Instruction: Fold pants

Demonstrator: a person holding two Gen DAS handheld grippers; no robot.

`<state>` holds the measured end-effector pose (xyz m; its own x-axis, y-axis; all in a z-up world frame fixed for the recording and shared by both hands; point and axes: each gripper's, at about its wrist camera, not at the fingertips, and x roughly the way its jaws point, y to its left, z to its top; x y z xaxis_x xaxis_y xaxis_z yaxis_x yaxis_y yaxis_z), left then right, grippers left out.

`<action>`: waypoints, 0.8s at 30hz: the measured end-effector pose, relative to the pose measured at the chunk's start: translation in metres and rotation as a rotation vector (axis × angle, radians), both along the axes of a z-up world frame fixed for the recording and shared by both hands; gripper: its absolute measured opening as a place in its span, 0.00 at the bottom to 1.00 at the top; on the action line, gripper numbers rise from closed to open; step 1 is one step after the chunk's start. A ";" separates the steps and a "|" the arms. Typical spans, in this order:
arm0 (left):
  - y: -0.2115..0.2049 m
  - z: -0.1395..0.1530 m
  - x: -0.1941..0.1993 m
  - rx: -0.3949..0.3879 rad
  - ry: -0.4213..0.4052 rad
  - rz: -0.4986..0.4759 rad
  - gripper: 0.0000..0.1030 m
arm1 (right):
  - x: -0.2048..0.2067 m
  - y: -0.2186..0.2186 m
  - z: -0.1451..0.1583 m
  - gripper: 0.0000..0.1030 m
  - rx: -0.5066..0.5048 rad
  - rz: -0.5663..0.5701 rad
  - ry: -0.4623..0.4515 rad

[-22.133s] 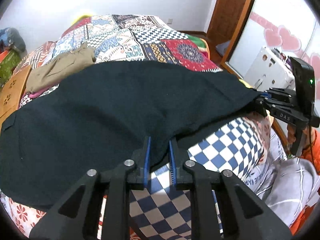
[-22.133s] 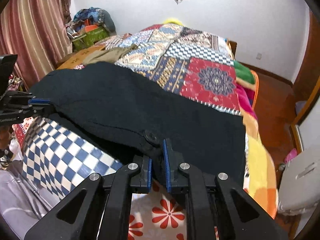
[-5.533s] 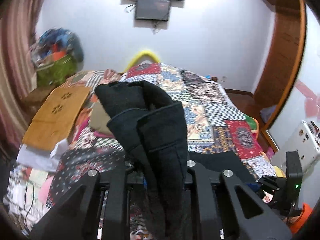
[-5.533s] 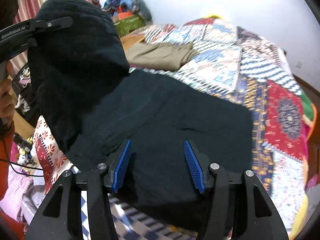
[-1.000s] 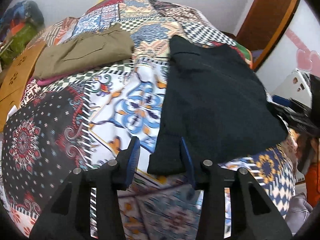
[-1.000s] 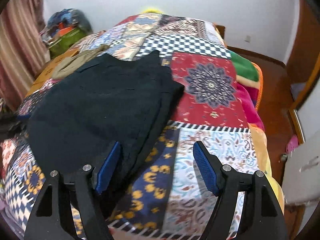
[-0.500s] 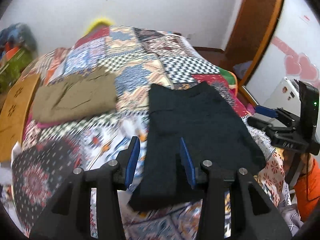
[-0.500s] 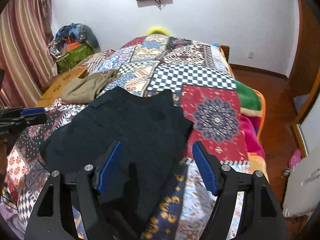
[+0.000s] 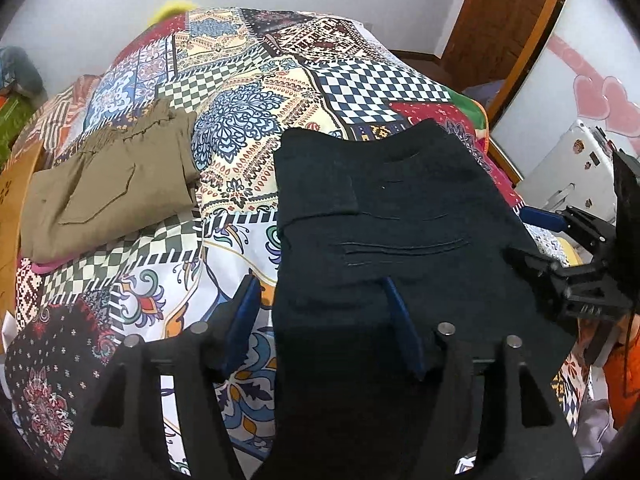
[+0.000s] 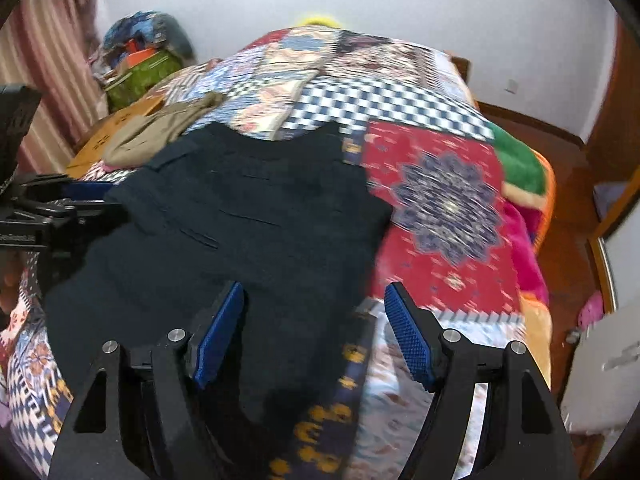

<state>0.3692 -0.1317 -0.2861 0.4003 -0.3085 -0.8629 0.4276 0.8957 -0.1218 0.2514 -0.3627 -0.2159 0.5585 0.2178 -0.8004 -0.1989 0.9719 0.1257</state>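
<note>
Item 1: black pants [image 9: 400, 216], folded into a compact stack of layers, lying flat on the near part of the bed's patchwork quilt [image 9: 248, 120]. Seams and a pocket line show on the top layer. In the right wrist view the same pants [image 10: 248, 216] occupy the quilt's near left part, beside a red medallion patch [image 10: 444, 200].

Item 2: left hand-held gripper [image 9: 324, 320], jaws spread wide, nothing between them. Its 2 blue pads sit low over the pants' near left edge: 1 pad over bare quilt, the other over black cloth. Whether either touches the fabric cannot be told. From the right wrist view this gripper [image 10: 80, 196] sits at the pants' left side.

Item 3: right hand-held gripper [image 10: 316, 328], jaws likewise spread wide and empty, straddling the pants' near right edge, 1 pad over the cloth, the other over the quilt. From the left wrist view it [image 9: 536, 236] appears at the pants' right side, open.

Item 4: olive-brown garment [image 9: 108, 184], folded, lying on the quilt well apart from the black pants, toward the left side of the bed; a pink edge shows beneath it.

Item 5: wooden board [image 10: 116, 128] with cut-out motifs, at the bed's left edge, next to the olive garment.

Item 6: green bag [image 10: 140, 76] with mixed clothing piled on top, by the striped curtain [image 10: 48, 64].

Item 7: white appliance [image 9: 568, 172], right of the bed.
</note>
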 end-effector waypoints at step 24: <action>-0.003 -0.022 0.024 -0.077 0.295 -0.058 0.77 | -0.004 -0.008 -0.011 0.68 0.294 0.035 0.174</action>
